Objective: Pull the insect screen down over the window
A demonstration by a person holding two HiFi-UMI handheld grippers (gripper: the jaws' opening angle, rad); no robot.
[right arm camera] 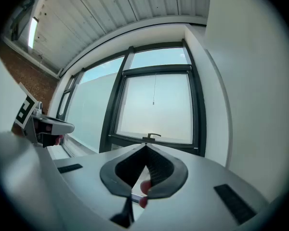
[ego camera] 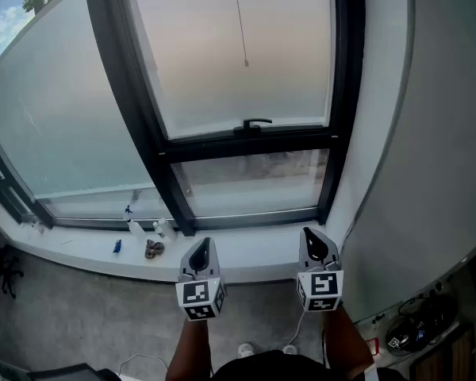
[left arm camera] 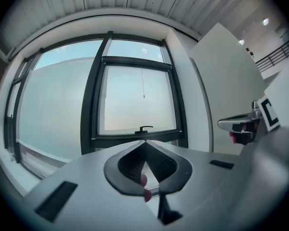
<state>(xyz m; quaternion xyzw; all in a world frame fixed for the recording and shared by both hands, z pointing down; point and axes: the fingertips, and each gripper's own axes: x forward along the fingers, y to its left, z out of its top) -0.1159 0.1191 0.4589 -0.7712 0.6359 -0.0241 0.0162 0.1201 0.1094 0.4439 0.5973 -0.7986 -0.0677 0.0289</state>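
Black-framed, the tall window [ego camera: 246,143] stands ahead of me with the insect screen not drawn over it. I judge it sits rolled at the top of the frame, out of the head view. One thin grey pull cord [ego camera: 239,22] hangs before the upper pane, ending in one small bead [ego camera: 245,63] well above the single black handle [ego camera: 255,123]. That cord is where to take hold — light, limp, probably slippery, so I would pinch just above the bead. My two tongs — left tongs [ego camera: 199,256] and right tongs [ego camera: 315,247] — are both closed and empty, level by the white sill's [ego camera: 254,252] front edge.
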